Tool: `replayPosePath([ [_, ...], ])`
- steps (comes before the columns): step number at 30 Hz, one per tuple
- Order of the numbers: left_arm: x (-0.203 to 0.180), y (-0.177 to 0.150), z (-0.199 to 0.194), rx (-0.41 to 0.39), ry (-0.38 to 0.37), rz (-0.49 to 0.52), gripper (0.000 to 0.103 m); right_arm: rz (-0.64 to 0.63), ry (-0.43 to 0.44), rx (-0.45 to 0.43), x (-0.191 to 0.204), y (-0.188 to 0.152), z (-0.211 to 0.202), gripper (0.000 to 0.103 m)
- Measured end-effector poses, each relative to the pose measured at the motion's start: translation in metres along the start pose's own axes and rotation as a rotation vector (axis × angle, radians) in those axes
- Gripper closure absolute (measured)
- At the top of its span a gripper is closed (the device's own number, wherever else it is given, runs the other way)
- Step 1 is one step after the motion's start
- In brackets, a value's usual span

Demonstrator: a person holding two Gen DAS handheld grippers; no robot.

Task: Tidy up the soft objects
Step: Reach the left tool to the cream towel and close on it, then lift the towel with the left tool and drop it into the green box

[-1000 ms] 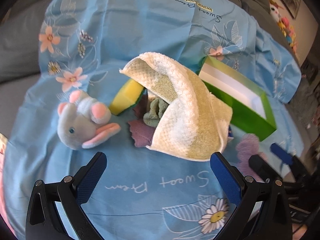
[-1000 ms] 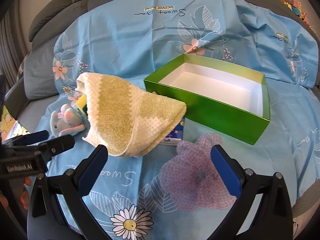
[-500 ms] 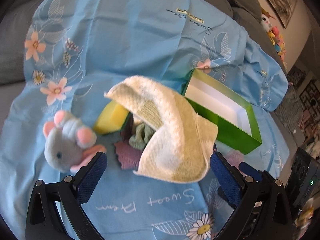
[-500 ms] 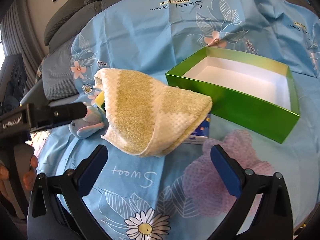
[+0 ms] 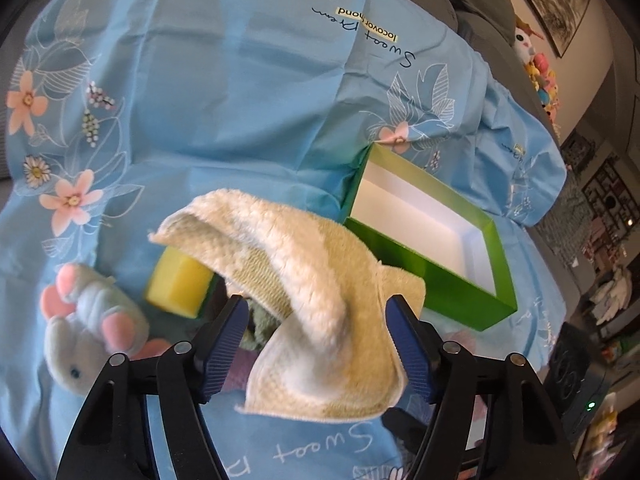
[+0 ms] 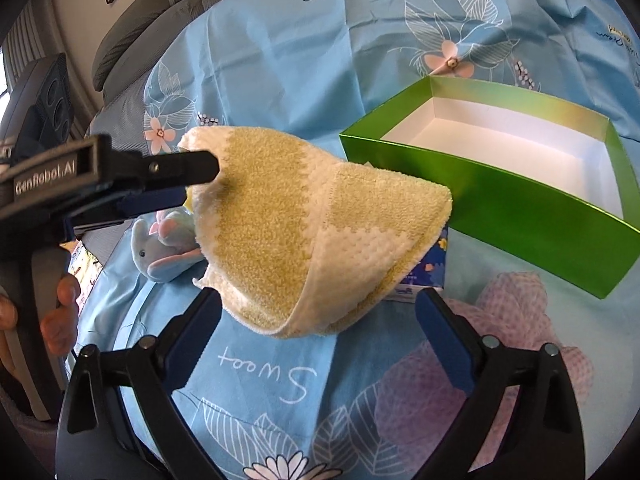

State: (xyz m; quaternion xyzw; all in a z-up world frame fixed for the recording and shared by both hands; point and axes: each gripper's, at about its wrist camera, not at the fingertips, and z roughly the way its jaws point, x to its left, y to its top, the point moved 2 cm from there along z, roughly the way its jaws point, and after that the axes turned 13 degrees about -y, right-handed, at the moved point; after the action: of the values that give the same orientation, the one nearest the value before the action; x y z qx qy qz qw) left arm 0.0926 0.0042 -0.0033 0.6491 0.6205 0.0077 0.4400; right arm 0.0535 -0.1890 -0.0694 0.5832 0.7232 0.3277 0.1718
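Observation:
A cream and yellow towel (image 5: 320, 288) (image 6: 312, 232) lies draped over a yellow sponge (image 5: 180, 288) and a small green cloth (image 5: 260, 324) on the blue floral sheet (image 5: 240, 100). My left gripper (image 5: 316, 344) (image 6: 196, 184) straddles the towel's near fold. Its jaws are closing with the towel between them, and the pads do not visibly press. My right gripper (image 6: 320, 332) is wide, closing slightly, with the towel's lower edge between its fingers. A grey plush elephant with pink ears (image 5: 92, 336) (image 6: 164, 248) lies left of the towel. The green box (image 5: 440, 284) (image 6: 520, 220) stands open to the right.
A purple mesh puff (image 6: 500, 352) lies in front of the box, beside my right finger. A blue tissue pack (image 6: 424, 276) peeks out under the towel. A person's hand (image 6: 60, 308) holds the left gripper's handle. Grey sofa cushions (image 6: 160, 20) rise behind the sheet.
Both grippers have moved in on the towel, which now fills the space between their fingers. The left jaws have narrowed markedly; the right ones only a little.

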Motion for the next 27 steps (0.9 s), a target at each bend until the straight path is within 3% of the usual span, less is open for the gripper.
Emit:
replayPosePath([
  [3, 0.002, 0.005, 0.007, 0.015, -0.042, -0.023, 0.052, 0.006, 0.014, 0.013, -0.001, 0.000, 0.011, 0.017],
  [7, 0.003, 0.010, 0.016, 0.023, -0.054, -0.037, 0.064, -0.001, 0.027, 0.035, 0.001, -0.001, 0.025, 0.031],
  [10, 0.004, 0.012, 0.017, 0.020, -0.063, -0.044, 0.079, -0.007, 0.042, 0.039, 0.002, -0.001, 0.029, 0.041],
  [12, 0.005, 0.013, 0.019, 0.026, -0.071, -0.048, 0.091, -0.023, 0.046, 0.043, 0.003, -0.001, 0.031, 0.057],
  [17, 0.001, 0.014, 0.008, -0.010, -0.099, -0.049, 0.096, -0.032, 0.068, 0.013, 0.003, 0.001, 0.024, 0.086],
  [27, -0.043, 0.027, -0.048, -0.130, -0.141, 0.051, 0.096, -0.053, 0.145, -0.184, 0.017, 0.028, -0.046, 0.090],
])
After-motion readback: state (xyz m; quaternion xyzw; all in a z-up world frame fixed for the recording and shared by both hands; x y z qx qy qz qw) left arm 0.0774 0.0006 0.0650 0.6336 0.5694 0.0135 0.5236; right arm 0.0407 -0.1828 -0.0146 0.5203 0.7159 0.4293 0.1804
